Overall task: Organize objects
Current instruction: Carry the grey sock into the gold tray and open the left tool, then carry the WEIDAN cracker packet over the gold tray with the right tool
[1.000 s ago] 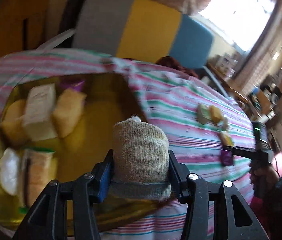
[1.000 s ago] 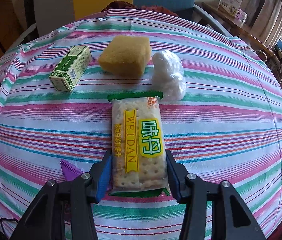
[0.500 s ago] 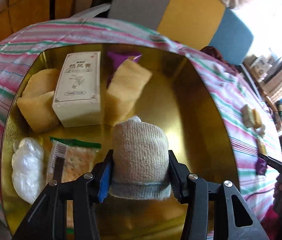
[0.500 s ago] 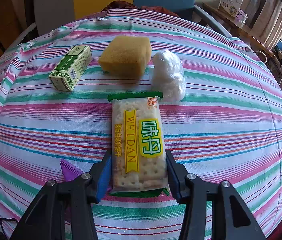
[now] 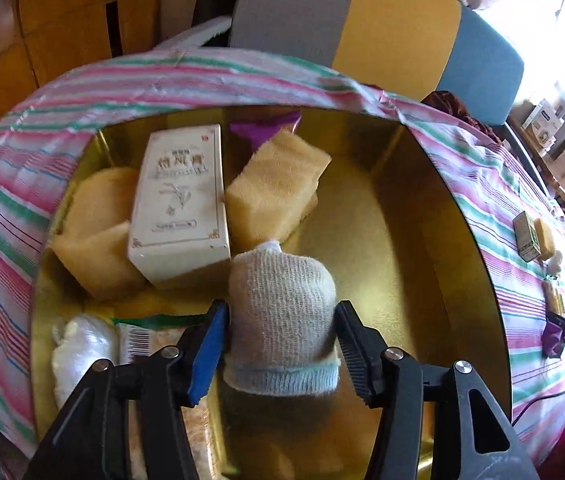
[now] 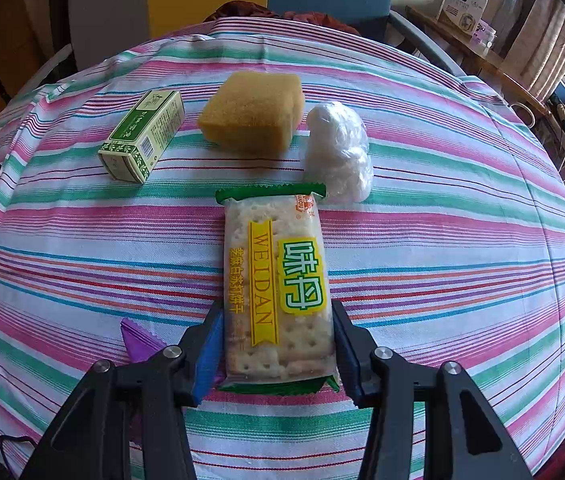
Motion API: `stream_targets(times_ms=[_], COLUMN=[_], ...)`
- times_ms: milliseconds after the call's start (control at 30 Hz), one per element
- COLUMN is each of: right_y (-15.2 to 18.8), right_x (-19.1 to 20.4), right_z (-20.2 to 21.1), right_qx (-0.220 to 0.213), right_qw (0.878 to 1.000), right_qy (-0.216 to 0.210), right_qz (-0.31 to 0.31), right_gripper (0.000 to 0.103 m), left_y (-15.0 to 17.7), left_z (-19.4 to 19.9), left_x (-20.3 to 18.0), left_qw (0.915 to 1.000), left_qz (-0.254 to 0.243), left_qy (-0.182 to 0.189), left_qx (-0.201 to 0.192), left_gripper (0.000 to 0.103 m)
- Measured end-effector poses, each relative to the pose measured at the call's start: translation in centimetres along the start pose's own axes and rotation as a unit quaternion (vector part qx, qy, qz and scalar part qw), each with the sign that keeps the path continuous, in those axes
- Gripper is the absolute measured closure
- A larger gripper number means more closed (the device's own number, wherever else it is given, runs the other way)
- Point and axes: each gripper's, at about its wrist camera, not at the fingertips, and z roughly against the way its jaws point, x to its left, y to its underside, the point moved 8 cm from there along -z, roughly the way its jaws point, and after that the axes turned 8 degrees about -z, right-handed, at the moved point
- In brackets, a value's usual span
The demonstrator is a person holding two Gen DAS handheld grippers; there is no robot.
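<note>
My left gripper (image 5: 280, 344) is shut on a rolled beige sock (image 5: 282, 320) and holds it over a gold tray (image 5: 422, 240). The tray holds a white box (image 5: 180, 200), yellow sponges (image 5: 276, 190), a white plastic bag (image 5: 78, 352), a cracker packet (image 5: 150, 338) and a purple wrapper (image 5: 262, 128). My right gripper (image 6: 278, 344) has its jaws around the near end of a WEIDAN cracker packet (image 6: 278, 280) lying on the striped tablecloth (image 6: 462, 260).
Beyond the packet lie a green box (image 6: 142, 136), a yellow sponge (image 6: 252, 110) and a white plastic bag (image 6: 340, 152). A purple wrapper (image 6: 136, 338) lies by the right gripper's left finger. Chairs stand behind the table.
My left gripper carried the sock from the tray's near edge to over its middle, closer to the items inside. The right gripper and the packet have not moved.
</note>
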Motion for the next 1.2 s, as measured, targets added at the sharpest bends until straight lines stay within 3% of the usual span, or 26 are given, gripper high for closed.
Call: stream_targets(times_ms=[333, 933, 1100, 1200], right_y=[-0.2, -0.1, -0.3, -0.8], right_x=[-0.1, -1.8, -0.9, 1.1], right_z=[0.1, 2.5, 5.4, 7.9], right_qx=[-0.008, -0.013, -0.042, -0.065], right_qw=[1.0, 0.997, 0.996, 0.995], right_qy=[0.005, 0.036, 0.043, 0.024], right_qz=[0.001, -0.066, -0.073, -0.067], right_gripper=[0.054, 0.054, 0.054, 0.054], left_y=[1.4, 4.0, 4.2, 4.3], left_z=[5.8, 8.8, 8.9, 9.0], left_x=[0.7, 2.8, 3.4, 3.9], left_qw=[0.9935, 0.9894, 0.9892, 0.9891], left_qz=[-0.035, -0.031, -0.024, -0.017], left_qy=[-0.06, -0.076, -0.077, -0.079], left_qx=[-0.09, -0.119, -0.122, -0.123], left_gripper=[0.043, 0.043, 0.041, 0.041])
